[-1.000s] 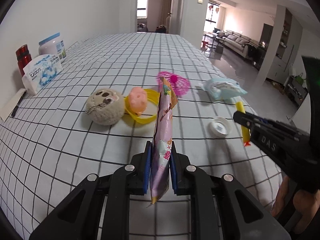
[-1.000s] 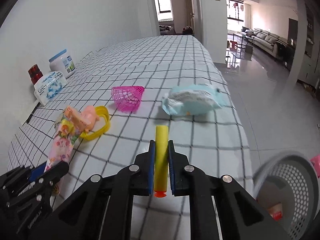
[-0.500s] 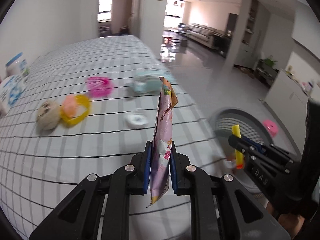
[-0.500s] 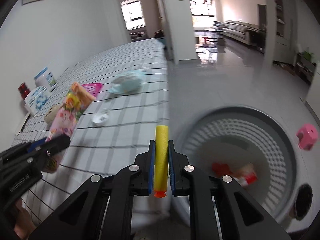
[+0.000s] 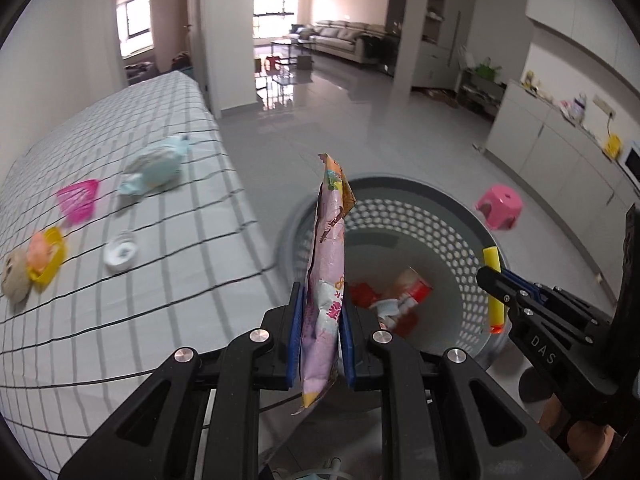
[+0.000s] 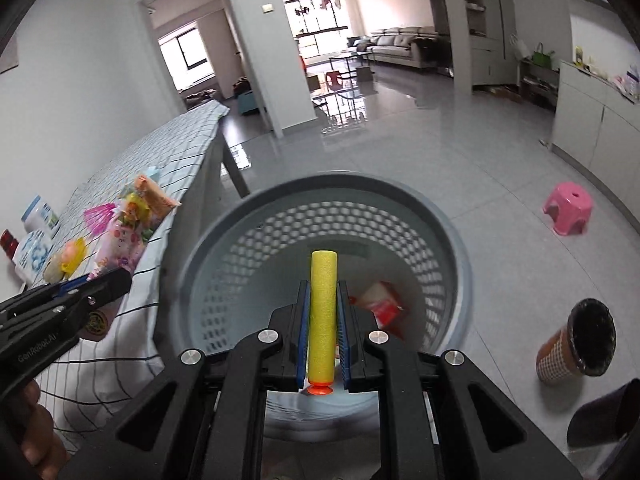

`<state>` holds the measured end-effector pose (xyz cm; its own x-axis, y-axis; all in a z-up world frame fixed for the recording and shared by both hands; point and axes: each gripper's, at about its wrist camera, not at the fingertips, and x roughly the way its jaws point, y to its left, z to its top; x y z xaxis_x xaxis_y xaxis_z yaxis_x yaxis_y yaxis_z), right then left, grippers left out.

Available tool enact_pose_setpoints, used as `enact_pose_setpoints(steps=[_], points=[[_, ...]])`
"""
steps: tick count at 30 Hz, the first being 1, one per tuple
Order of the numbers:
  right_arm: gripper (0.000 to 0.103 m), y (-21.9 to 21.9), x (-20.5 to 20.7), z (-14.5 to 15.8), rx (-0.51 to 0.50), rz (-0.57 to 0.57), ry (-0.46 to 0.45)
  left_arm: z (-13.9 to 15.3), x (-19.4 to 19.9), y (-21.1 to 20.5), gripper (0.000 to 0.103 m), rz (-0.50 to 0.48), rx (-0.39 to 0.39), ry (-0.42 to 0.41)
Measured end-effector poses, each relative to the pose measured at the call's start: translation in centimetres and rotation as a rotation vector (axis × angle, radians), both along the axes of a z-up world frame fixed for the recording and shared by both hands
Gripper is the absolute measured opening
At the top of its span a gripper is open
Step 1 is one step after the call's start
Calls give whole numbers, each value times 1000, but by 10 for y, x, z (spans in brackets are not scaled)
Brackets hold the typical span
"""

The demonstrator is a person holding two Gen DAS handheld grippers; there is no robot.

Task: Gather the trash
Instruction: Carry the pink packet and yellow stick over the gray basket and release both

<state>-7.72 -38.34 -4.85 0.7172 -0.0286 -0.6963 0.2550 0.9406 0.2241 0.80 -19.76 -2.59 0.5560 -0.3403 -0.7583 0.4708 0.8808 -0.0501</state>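
- Left gripper (image 5: 320, 336): jaws clamped on a pink snack wrapper (image 5: 326, 272), which stands upright between the blue pads over the near rim of the grey perforated basket (image 5: 404, 188).
- Right gripper (image 6: 323, 344): jaws closed on a yellow foam dart (image 6: 322, 312), orange tip toward the camera, held over the basket's opening.
- Risk, wrapper: it is light and flat and sits at the rim near the table edge, so if released here it could catch the rim or drift to the floor.
- Risk, dart: it is light and round, so it could bounce off the trash already inside, or the wall; from this position it most likely lands inside.
- Risk, grippers: they are near each other over one opening and could knock together on release.
- Left view only: red-and-white packaging (image 5: 400, 300) at the basket bottom shows clearly; on the checked tablecloth (image 5: 160, 280), blurred, are a white lid (image 5: 120, 255), a yellow ring with a peach toy (image 5: 44, 254), a plush ball (image 5: 14, 280), a pink mini basket (image 5: 78, 200) and a pale blue packet (image 5: 154, 168).
- Right view only: a small black-lined bin (image 6: 576, 346) on the floor, and the whole basket rim.
- Both: a pink stool (image 6: 568, 208) farther off.
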Motion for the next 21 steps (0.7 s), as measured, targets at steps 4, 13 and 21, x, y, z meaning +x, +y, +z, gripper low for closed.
enact_pose_setpoints(steps=[4,13,21], points=[[12,-9,2,-4,0,0,16,-12,2,-18,17,-30,21,23],[12,-14,21,-13,13,18,42,-31,16,-28,18,-34,41,77],[25,-17,26,-13,15,8,31,-32,20,-27,45,-5,33,84]])
